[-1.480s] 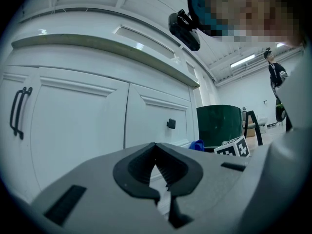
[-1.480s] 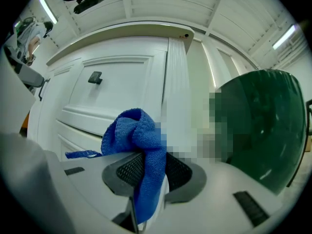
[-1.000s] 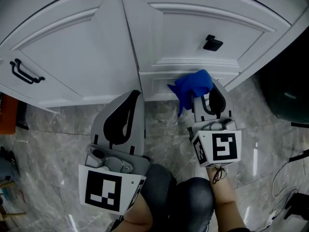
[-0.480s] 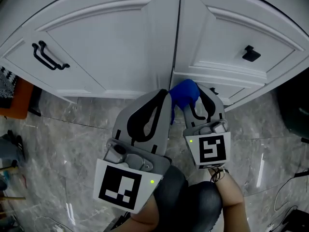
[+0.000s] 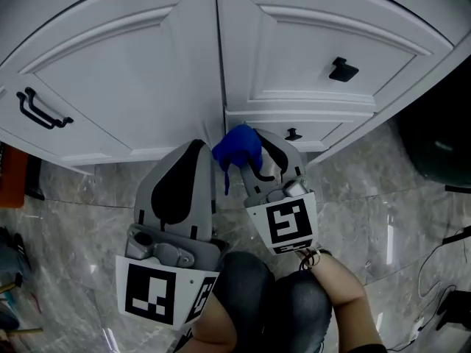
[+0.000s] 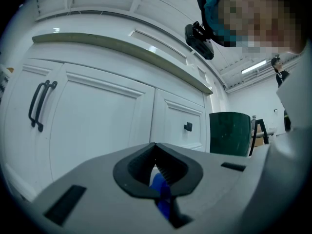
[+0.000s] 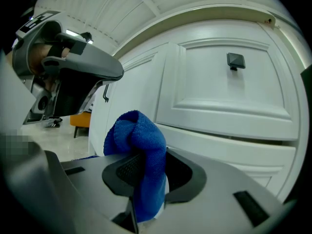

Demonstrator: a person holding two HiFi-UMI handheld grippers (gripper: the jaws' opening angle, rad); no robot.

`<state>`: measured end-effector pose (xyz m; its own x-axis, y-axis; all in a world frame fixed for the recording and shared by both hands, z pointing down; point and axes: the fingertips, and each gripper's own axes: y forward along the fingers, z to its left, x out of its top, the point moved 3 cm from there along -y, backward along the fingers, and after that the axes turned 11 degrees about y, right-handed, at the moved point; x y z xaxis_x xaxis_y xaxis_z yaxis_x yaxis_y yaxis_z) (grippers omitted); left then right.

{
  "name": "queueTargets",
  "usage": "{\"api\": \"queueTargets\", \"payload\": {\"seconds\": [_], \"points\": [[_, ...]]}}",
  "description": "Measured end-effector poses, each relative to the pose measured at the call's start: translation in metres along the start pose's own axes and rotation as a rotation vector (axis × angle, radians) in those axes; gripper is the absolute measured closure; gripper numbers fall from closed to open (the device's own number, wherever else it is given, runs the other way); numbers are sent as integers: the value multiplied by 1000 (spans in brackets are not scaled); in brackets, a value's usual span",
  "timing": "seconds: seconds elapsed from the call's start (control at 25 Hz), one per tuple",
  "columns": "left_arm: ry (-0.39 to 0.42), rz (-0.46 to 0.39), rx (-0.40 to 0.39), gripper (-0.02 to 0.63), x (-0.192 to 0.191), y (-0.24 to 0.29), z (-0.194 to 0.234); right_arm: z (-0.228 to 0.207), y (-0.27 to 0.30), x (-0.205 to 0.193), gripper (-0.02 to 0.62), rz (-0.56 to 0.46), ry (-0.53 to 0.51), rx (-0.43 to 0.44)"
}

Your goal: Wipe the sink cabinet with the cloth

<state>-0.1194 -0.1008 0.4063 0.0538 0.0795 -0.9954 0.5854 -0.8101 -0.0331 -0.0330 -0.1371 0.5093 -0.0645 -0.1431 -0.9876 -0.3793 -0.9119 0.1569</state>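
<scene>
Right gripper (image 5: 249, 151) is clamped on the blue cloth (image 5: 237, 146). In the right gripper view the 2 jaws of the right gripper (image 7: 146, 165) squeeze the cloth (image 7: 139, 133) in the middle, with a fat bunch of it poking up above the tips and a tail hanging below.

From the head view, the cloth sits low on the white sink cabinet (image 5: 147, 72), right by the bottom of the seam between the 2 doors. It looks close enough to be on the surface, but I can't tell if it actually touches.

Left gripper (image 5: 193, 160) is just beside the right one, on the cloth's left, hovering over the marble floor (image 5: 81, 197). In the left gripper view, the left gripper (image 6: 155, 149) has its tips pressed together with nothing pinched between them. A bit of the blue cloth (image 6: 160, 186) shows through the hollow lower down.

Other stuff: the left door has a black bar handle (image 5: 40, 109), the right door has a square black knob (image 5: 342, 69), and there's a small knob (image 5: 293, 134) on the panel under it. A dark green bin (image 6: 229, 133) stands off to the cabinet's right.
</scene>
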Motion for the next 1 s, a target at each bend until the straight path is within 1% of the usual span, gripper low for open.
{"api": "queueTargets", "payload": {"seconds": [0.44, 0.68, 0.88, 1.0], "points": [[9, 1, -23, 606, 2, 3, -10, -8, 12, -10, 480, 35, -23, -3], [16, 10, -24, 606, 0, 6, -12, -14, 11, -11, 480, 30, -37, -1], [21, 10, -31, 606, 0, 9, -15, -39, -1, -13, 482, 27, 3, -73], [16, 15, -40, 606, -1, 11, -18, -49, -7, -15, 482, 27, 8, -106]]}}
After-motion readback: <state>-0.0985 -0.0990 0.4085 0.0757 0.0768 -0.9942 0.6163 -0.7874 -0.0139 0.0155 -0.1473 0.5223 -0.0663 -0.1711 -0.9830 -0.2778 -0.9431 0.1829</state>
